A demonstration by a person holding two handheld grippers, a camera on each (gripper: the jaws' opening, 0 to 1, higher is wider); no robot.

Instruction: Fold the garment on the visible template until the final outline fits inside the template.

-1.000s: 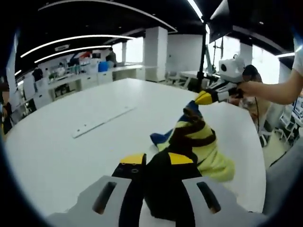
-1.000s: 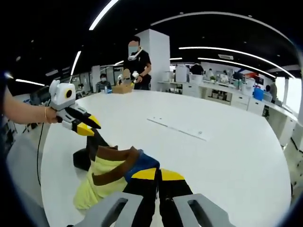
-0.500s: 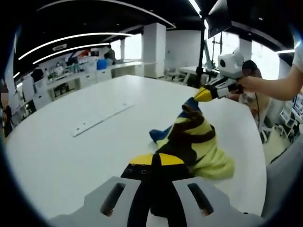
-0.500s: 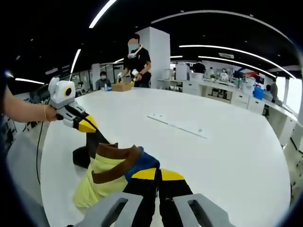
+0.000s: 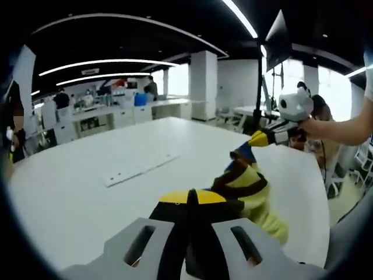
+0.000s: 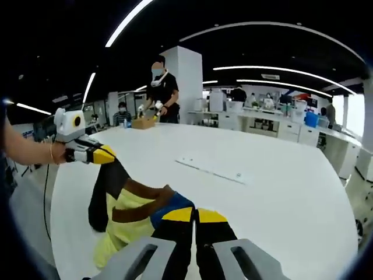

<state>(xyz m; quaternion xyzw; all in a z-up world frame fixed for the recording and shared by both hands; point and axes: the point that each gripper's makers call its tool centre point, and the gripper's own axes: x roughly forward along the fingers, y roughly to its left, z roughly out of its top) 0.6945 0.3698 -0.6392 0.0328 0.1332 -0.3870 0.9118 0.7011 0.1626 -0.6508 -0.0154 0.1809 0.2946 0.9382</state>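
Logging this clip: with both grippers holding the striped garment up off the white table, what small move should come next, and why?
Probably draw the grippers apart and lower it flat. The left gripper and right gripper are each shut on the garment, which hangs bunched between them above the table, so no fold can start yet.

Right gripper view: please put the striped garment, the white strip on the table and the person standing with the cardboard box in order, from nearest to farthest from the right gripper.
1. Striped garment: clamped in the right gripper, hanging to the left.
2. White strip: flat on the white table, ahead, mid-table.
3. Standing person: beyond the table's far edge, upper left, by the cardboard box.
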